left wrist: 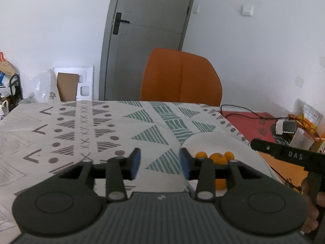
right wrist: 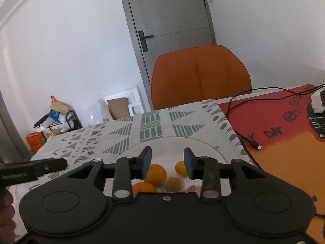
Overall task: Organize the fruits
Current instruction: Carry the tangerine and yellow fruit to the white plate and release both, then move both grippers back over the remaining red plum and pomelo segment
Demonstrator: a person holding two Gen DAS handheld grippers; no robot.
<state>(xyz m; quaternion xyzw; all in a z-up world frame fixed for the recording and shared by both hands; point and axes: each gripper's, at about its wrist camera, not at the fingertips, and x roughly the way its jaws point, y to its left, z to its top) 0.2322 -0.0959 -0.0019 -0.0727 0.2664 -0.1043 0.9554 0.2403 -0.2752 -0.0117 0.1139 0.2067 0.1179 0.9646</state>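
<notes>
A white plate (right wrist: 168,148) on the patterned tablecloth holds several oranges, the largest (right wrist: 155,173) just below my right gripper's left pad, a smaller one (right wrist: 180,168) beside the right pad. A brownish round fruit (right wrist: 173,183) lies among them. My right gripper (right wrist: 167,162) hovers over the plate, open, with nothing between its blue pads. In the left wrist view the plate (left wrist: 213,142) and oranges (left wrist: 218,158) sit to the right, partly hidden by the finger. My left gripper (left wrist: 160,162) is open over bare cloth, left of the plate. The right gripper's body (left wrist: 284,154) shows at the right edge.
An orange chair (right wrist: 201,75) stands behind the table's far edge, with a grey door (right wrist: 172,14) behind it. A red and orange mat (right wrist: 284,142) right of the plate carries a black cable (right wrist: 249,140) and a white charger (right wrist: 317,101). Boxes and bags clutter the floor at left.
</notes>
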